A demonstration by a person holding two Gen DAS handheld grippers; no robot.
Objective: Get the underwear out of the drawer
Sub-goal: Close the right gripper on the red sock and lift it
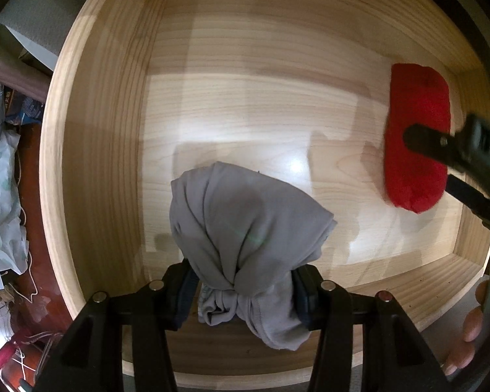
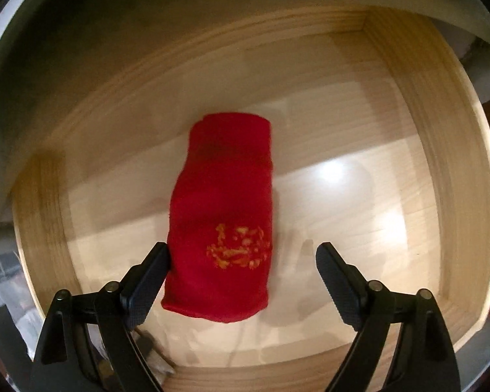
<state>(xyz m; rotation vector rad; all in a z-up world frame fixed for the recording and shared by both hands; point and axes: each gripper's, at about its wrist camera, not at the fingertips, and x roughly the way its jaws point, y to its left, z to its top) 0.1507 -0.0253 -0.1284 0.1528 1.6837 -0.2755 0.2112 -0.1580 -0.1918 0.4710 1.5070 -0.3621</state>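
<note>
My left gripper [image 1: 241, 294] is shut on grey underwear [image 1: 241, 228], which bunches between the fingers and hangs over the pale wooden drawer [image 1: 107, 130]. Folded red underwear [image 1: 418, 114] lies on the drawer floor at the right; in the right wrist view it [image 2: 222, 215] shows a yellow print. My right gripper [image 2: 243, 261] is open over the near end of the red underwear, its left finger [image 2: 147, 281] at the cloth's edge. It also shows in the left wrist view [image 1: 454, 150], above the red underwear.
The drawer's walls [image 2: 441, 130] enclose the floor on all sides. Clutter of bags and cords [image 1: 3, 196] lies on the floor left of the drawer. A dark cabinet overhang [image 2: 147, 16] covers the drawer's back.
</note>
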